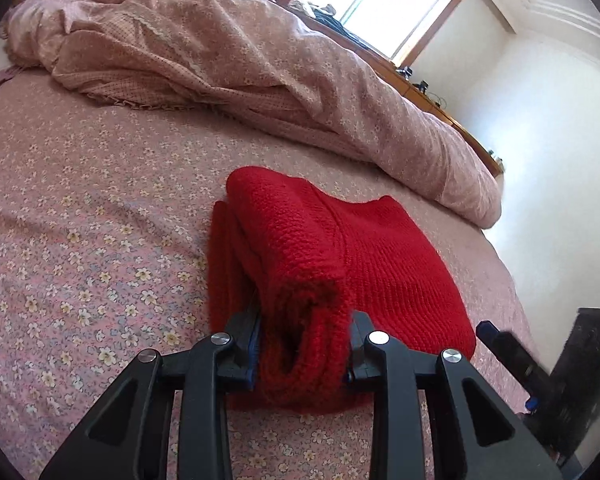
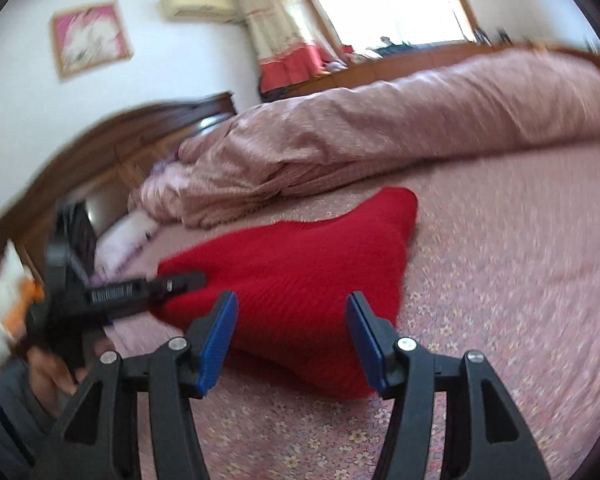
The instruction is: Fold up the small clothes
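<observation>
I am working over a bed covered by a pink floral sheet (image 1: pixel 80 220), with a rumpled pink quilt (image 1: pixel 228 52) heaped along its far edge beneath a bright window (image 1: pixel 380 4). My left gripper (image 1: pixel 306 344) is clamped on the near end of a folded red knit sweater (image 1: pixel 380 256), which lies mid-bed with its long axis running away from me toward the quilt. My right gripper (image 2: pixel 292 340) hovers with jaws parted and nothing held, the sweater just beyond its blue pads (image 2: pixel 216 344).

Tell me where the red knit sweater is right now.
The red knit sweater lies folded on the floral bedsheet, in front of the bunched pink quilt; the left gripper clamps its near edge.
</observation>
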The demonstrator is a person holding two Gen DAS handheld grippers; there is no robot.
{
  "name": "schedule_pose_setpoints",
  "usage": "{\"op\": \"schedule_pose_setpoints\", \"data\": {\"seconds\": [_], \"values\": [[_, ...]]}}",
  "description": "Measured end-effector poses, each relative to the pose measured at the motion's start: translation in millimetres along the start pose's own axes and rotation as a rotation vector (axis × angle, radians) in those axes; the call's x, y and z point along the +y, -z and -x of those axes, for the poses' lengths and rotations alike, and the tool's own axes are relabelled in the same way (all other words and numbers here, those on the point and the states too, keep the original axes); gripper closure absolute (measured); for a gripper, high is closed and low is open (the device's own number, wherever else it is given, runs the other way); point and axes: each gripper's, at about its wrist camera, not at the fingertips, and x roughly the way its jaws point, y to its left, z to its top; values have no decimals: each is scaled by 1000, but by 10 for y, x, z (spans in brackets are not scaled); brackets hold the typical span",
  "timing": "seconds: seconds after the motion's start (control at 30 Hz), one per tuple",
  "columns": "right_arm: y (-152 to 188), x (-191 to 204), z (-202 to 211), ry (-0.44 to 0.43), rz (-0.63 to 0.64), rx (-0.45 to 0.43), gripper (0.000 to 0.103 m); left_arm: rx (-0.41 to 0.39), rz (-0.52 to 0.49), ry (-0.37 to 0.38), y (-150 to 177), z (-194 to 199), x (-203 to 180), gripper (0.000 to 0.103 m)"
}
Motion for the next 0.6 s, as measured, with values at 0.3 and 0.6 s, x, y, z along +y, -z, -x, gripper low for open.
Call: {"op": "schedule_pose_setpoints", "data": {"seconds": [0.3, 0.6], "values": [[-106, -202, -221, 20, -76, 45, 84, 6, 193, -13, 125, 391, 224, 59], [-59, -39, -331, 24, 26, 90, 92, -181, -56, -46, -58, 306, -362, 72]]}}
